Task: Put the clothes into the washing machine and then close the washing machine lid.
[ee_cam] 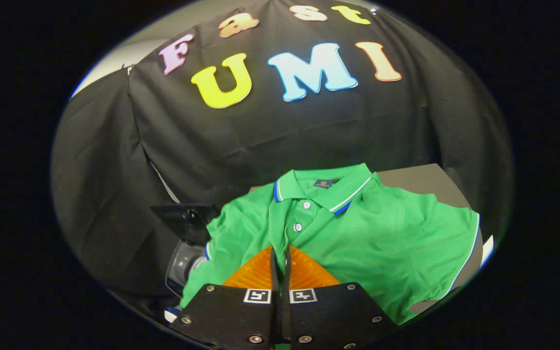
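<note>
In the gripper view, the gripper is seen with its orange fingers brought together, nothing visibly clamped, while a green polo shirt is spread just ahead of them on a grey surface.

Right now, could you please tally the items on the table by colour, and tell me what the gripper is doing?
Green: 1, polo shirt
Black: 1, device beside the shirt
Clear: 1, plastic lid-like part
Total: 3
Gripper fingers closed together over the shirt front; a pinch cannot be confirmed.
</note>
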`<state>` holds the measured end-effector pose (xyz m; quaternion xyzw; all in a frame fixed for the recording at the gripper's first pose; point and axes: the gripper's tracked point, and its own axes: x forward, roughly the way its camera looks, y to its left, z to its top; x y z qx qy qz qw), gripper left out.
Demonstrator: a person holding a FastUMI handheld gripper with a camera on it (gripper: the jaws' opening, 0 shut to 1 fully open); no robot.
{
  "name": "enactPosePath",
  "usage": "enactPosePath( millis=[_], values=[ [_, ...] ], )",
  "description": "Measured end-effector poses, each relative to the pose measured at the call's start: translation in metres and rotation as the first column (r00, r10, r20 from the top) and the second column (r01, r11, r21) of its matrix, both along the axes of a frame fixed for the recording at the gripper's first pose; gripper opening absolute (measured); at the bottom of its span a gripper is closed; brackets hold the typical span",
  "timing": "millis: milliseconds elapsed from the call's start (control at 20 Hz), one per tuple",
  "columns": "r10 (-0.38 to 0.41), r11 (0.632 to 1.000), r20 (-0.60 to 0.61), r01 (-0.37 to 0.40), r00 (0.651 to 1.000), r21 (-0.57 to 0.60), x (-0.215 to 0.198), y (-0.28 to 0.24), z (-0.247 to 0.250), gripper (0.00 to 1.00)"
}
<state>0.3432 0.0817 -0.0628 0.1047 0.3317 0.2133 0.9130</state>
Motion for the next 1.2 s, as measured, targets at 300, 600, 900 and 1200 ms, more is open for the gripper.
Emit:
enactPosePath(
  millis=[300,600,900,1200],
  values=[
    [-0.001,0.986,0.093,-0.014,0.996,0.164,0.005,0.038,0.05,0.0],
    [0.043,0.97,0.17,-0.082,0.984,0.229,-0.012,0.089,0.085,0.0],
    [0.086,0.945,0.195,-0.142,0.977,0.296,-0.029,0.15,0.106,0.0],
    [0.148,0.935,0.187,-0.198,0.971,0.293,-0.048,0.218,0.095,0.0]
  ],
)
